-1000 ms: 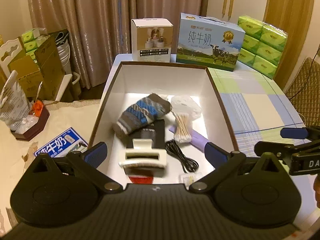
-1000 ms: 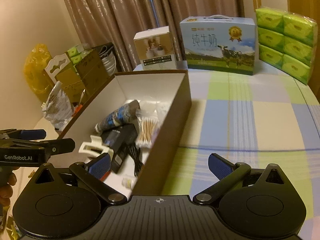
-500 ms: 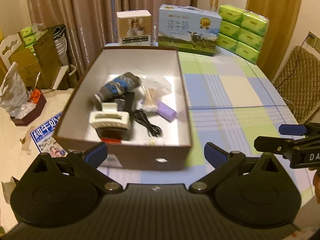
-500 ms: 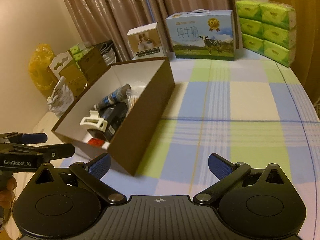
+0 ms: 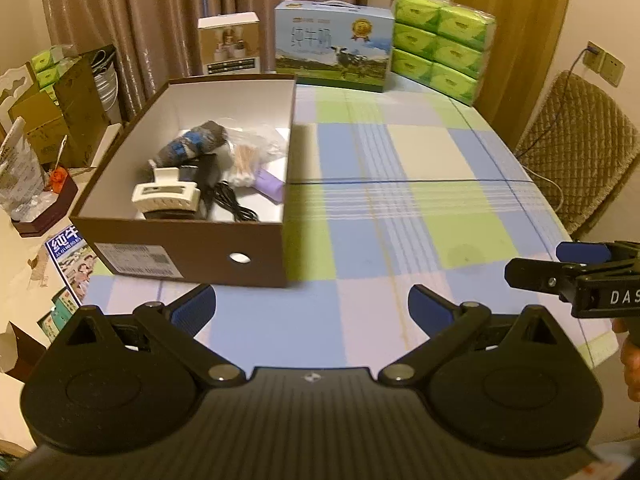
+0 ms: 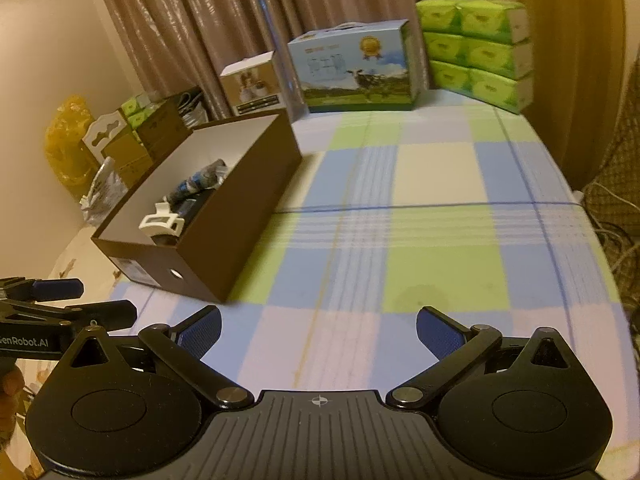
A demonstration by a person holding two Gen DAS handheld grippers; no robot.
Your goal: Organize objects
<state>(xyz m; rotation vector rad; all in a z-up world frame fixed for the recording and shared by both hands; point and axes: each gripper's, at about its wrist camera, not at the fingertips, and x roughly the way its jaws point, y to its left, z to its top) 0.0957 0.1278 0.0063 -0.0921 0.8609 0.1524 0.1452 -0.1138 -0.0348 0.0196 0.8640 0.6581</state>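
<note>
A brown cardboard box [image 5: 188, 248] with a white inside stands on the left part of the checked table. In it lie a cream hair claw clip [image 5: 166, 196], a striped sock [image 5: 192, 144], a black cable [image 5: 236, 208], cotton swabs [image 5: 244, 164] and a purple item [image 5: 270, 186]. The box also shows in the right wrist view [image 6: 240, 216]. My left gripper [image 5: 312, 306] is open and empty, held near the table's front edge, short of the box. My right gripper [image 6: 318, 330] is open and empty, to the right of the box.
At the back of the table stand a milk carton box [image 5: 334, 62], a small white-and-tan box [image 5: 230, 46] and stacked green tissue packs [image 5: 442, 46]. A padded chair [image 5: 576, 152] is at the right. Cartons and clutter [image 5: 48, 120] sit left of the table.
Both grippers have pulled back from the box toward the table's front edge. The box now looks smaller and farther away. Both grippers stay open.
</note>
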